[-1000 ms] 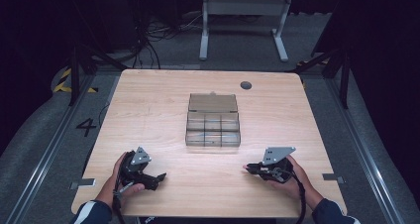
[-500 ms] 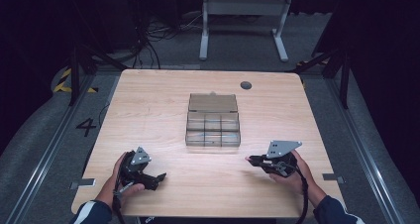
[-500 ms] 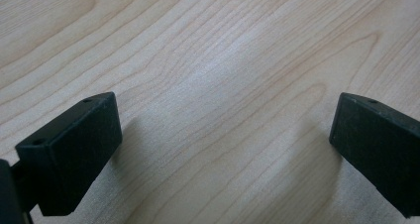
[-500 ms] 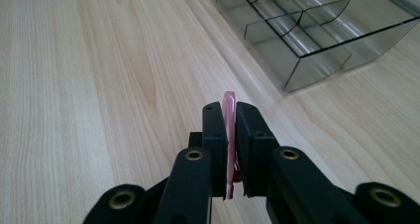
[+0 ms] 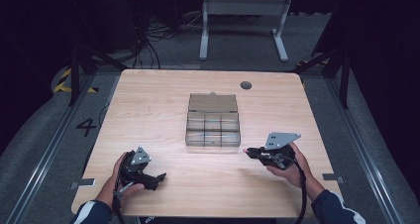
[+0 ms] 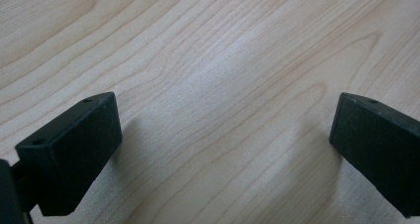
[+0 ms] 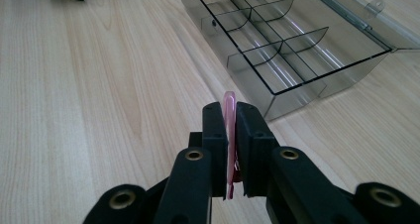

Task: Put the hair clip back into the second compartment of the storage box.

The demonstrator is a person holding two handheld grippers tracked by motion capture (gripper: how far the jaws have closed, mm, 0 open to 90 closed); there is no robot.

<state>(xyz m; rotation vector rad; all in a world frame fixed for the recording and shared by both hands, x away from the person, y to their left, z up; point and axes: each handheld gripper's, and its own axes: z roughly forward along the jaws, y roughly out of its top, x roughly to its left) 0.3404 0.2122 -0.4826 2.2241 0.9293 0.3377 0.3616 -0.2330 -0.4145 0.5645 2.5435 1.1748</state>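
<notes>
A clear smoky plastic organiser box [image 5: 213, 127] with its lid open lies mid-table, divided into several compartments [image 7: 277, 55]. My right gripper [image 5: 249, 151] hovers just right of the box's near corner, shut on a thin flat pink piece [image 7: 229, 135] that sticks up between the jaws. My left gripper [image 5: 157, 177] rests at the near left of the table, open, with bare wood between its fingers [image 6: 74, 149].
The wooden table [image 5: 148, 105] has a dark round grommet [image 5: 245, 85] at the far right. A metal stand [image 5: 242, 16] and cables sit on the floor beyond. The floor at the left carries a "4" marking [image 5: 85, 127].
My right gripper has lifted and moved forward toward the box's near right corner, still holding the pink piece. The left gripper has stayed put.
</notes>
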